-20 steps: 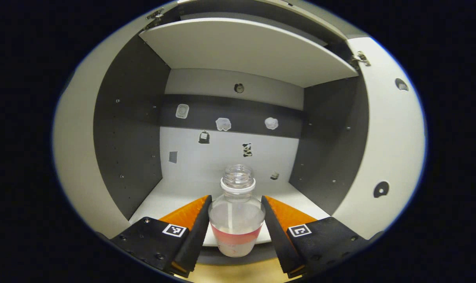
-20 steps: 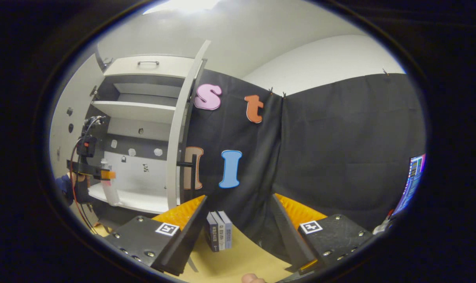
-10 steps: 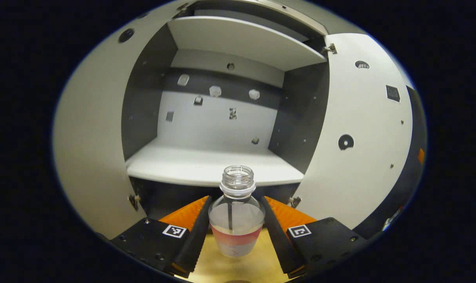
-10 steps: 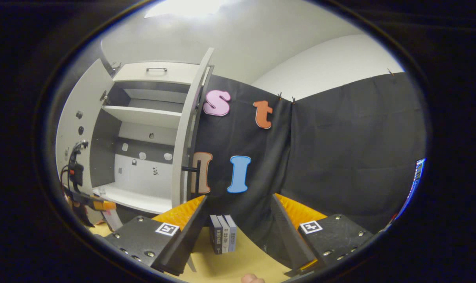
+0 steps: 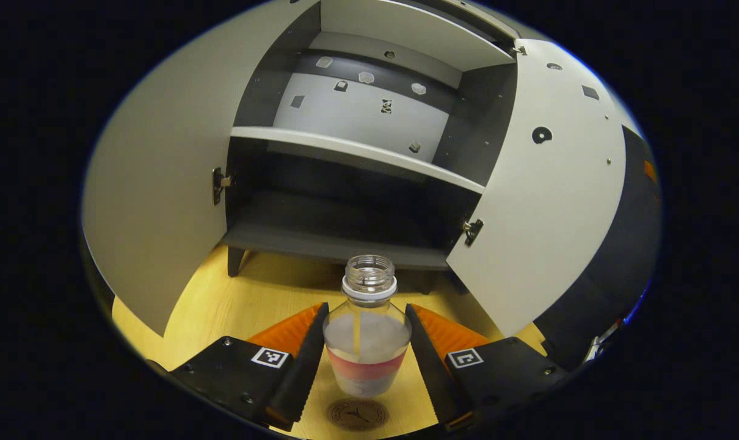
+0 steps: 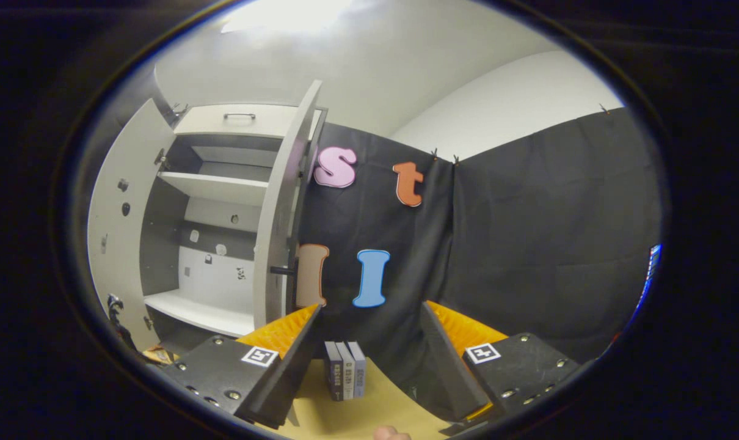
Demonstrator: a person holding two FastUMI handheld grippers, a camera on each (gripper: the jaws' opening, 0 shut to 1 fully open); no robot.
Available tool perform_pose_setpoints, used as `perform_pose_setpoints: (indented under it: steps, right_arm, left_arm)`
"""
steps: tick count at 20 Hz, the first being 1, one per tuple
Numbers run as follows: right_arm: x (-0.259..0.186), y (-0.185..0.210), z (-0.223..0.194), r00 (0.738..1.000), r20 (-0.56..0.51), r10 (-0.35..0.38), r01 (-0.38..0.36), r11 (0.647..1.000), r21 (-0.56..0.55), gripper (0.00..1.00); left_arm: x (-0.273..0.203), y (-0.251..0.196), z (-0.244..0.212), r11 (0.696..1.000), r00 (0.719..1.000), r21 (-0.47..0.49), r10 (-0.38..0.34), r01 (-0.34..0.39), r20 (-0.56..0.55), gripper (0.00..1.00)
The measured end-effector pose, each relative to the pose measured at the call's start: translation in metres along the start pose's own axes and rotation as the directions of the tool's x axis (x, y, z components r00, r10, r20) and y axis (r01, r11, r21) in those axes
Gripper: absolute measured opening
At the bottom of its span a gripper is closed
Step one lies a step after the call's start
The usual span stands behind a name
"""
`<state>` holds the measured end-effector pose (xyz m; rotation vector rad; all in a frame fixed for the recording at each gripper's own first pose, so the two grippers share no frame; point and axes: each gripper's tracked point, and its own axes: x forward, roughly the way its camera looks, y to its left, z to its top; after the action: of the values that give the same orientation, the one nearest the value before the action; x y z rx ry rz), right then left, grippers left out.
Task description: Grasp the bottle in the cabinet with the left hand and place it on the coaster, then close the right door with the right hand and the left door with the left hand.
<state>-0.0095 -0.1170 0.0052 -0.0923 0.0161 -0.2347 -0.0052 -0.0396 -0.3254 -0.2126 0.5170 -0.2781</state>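
Note:
My left gripper [image 5: 366, 354] is shut on a clear, capless bottle [image 5: 366, 333] with a red label band, held upright above the wooden table. A round dark coaster [image 5: 357, 414] lies on the table just below and in front of the bottle's base. Behind stands the cabinet [image 5: 351, 143], with its left door [image 5: 156, 183] and right door [image 5: 540, 201] both swung wide. In the right gripper view, my right gripper [image 6: 363, 360] is open and holds nothing, off to the right of the cabinet [image 6: 217, 244], whose right door [image 6: 278, 226] I see edge-on.
The wooden table [image 5: 265, 299] runs up to the cabinet's feet. Three small books [image 6: 344, 377] stand upright on the table ahead of my right gripper, against the black cloth wall. A screen's edge [image 6: 650, 263] glows at the far right.
My left gripper has carried the bottle out of the cabinet and down toward the table; the coaster has come into view beneath it. The right gripper has barely shifted.

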Motion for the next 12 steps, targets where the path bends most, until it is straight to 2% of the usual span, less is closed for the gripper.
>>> perform_pose_setpoints:
  steps: [3,9,12]
  right_arm:
    - [0.006,0.0,0.001,1.0,0.0,0.006,-0.006,1.0,0.004,0.96]
    - [0.005,-0.001,0.0,1.0,-0.003,0.022,-0.022,1.0,0.0,0.96]
    - [0.003,-0.002,-0.003,1.0,-0.013,0.028,-0.028,1.0,-0.004,0.94]
  left_arm:
    - [-0.004,0.002,-0.023,1.0,1.0,-0.007,0.01,-0.01,0.005,0.8]
    - [-0.013,-0.004,-0.062,0.998,0.999,0.064,0.02,-0.018,-0.032,0.8]
    - [-0.015,-0.009,-0.078,0.999,0.999,0.036,0.007,-0.005,-0.043,0.8]
